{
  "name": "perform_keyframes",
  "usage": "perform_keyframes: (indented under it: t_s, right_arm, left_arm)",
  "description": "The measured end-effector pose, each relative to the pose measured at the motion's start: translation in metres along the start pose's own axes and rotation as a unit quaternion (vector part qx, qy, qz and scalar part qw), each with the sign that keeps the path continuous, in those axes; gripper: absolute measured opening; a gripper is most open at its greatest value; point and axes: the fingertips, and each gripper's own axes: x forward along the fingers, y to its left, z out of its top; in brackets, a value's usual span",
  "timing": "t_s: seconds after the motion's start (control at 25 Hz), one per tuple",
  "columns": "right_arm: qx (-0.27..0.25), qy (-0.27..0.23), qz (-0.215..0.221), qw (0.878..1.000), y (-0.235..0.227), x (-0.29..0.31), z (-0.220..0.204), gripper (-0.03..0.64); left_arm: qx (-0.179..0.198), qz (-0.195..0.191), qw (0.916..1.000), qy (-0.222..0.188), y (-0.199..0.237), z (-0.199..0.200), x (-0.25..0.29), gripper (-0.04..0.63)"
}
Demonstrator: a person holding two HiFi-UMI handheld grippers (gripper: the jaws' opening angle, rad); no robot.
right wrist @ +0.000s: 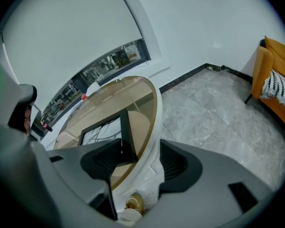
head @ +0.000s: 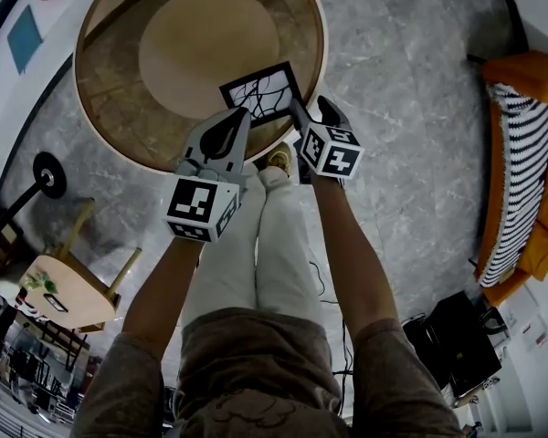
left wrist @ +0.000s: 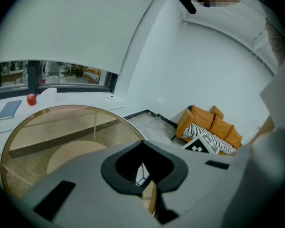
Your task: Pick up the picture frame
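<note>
From the head view, the picture frame [head: 263,94] lies picture-up on the round glass desk [head: 110,80], close to the desk's near edge. I judge it light and stiff, with a thin black border. The front is probably glazed, so it would be slippery and easy to crack, and on glass it may skid if nudged. The border at the corner nearest the desk's edge looks like the place to take hold, squeezing across the rim and not the face. The left gripper [head: 240,117] hangs over the desk's near edge, its tips at the frame's near left corner. The right gripper [head: 312,109] is just beside the near right corner. In the left gripper view the jaws meet at their tips [left wrist: 142,144], leaving only the loop between the pads. A sliver of the picture [left wrist: 141,173] shows through that loop, and I see nothing pinched. In the right gripper view the jaws [right wrist: 140,158] stand wide apart, holding nothing. The desk's rim [right wrist: 152,108] runs between them, and the frame's corner [right wrist: 126,139] sits right by one pad. I cannot tell whether it touches.
</note>
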Motion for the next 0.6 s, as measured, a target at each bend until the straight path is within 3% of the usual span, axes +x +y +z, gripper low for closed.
perform_keyframes:
  t_s: [0.52,0.6]
  right_arm:
    - [-0.008,0.003,-0.026,1.0,-0.001,-0.004,0.0,0.255]
    - [-0.004,-0.006,-0.044,0.999,-0.013,-0.013,0.001,0.151]
  left_arm:
    - [-0.005,0.006,1.0,0.007,0.007,-0.006,-0.004,0.008]
    - [-0.005,0.005,1.0,0.006,0.005,-0.007,-0.005,0.009]
